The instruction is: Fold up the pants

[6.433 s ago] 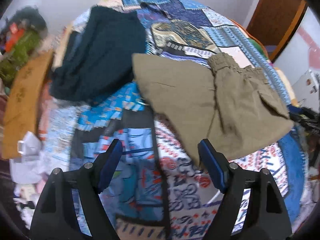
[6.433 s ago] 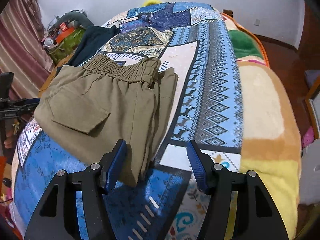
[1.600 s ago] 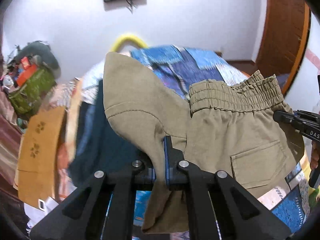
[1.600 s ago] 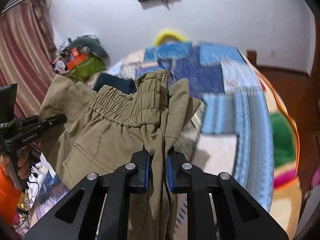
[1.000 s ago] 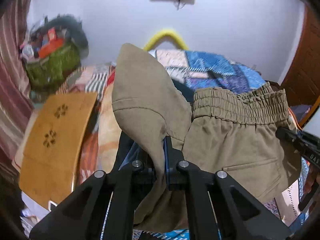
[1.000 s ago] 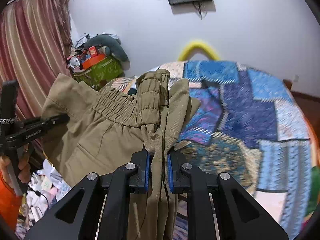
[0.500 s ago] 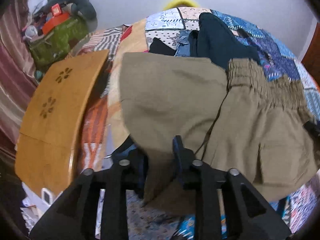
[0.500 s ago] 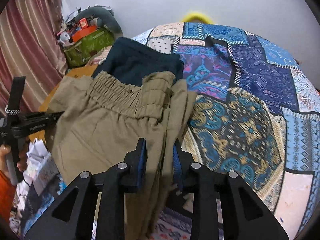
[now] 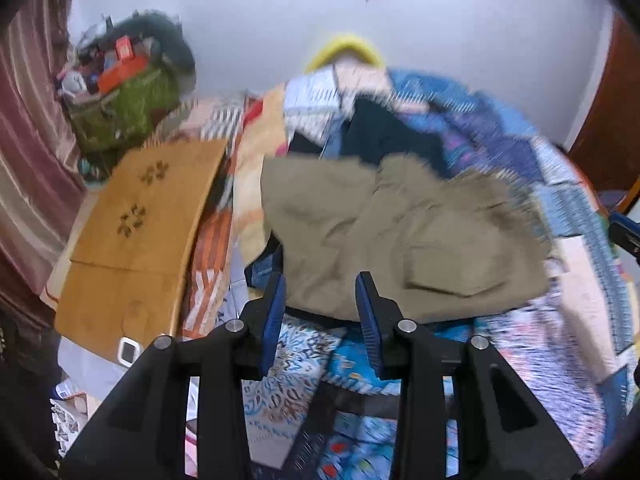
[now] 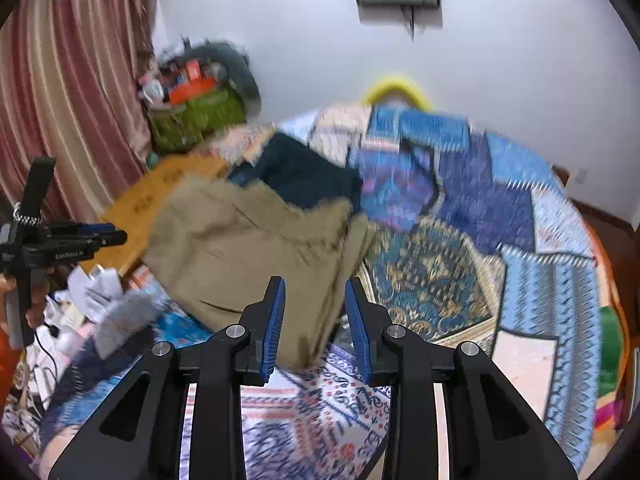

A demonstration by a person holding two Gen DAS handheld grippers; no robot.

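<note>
The folded khaki pants [image 9: 400, 232] lie on the patterned bedspread [image 9: 560, 340], their waistband at the far right over a dark navy garment [image 9: 380, 136]. My left gripper [image 9: 320, 284] is open, and the cloth's near edge sits just at its fingertips, unpressed. In the right wrist view the pants [image 10: 248, 248] lie ahead. My right gripper [image 10: 314, 284] has its jaws opening, and a loose fold of the pants hangs between them without being pinched. The left gripper [image 10: 60, 240] shows at the left edge, held by a hand.
A wooden board [image 9: 140, 232] leans at the bed's left side, with a green bag [image 9: 124, 100] of clutter behind it. Papers and cables [image 10: 92, 292] lie on the floor at the left. A striped curtain [image 10: 72, 80] hangs at the left, and a door [image 9: 608, 128] stands at the right.
Both grippers held the pants up off the bed, shut on them. They have let go, the pants now lie on the bed, and both grippers have drawn back.
</note>
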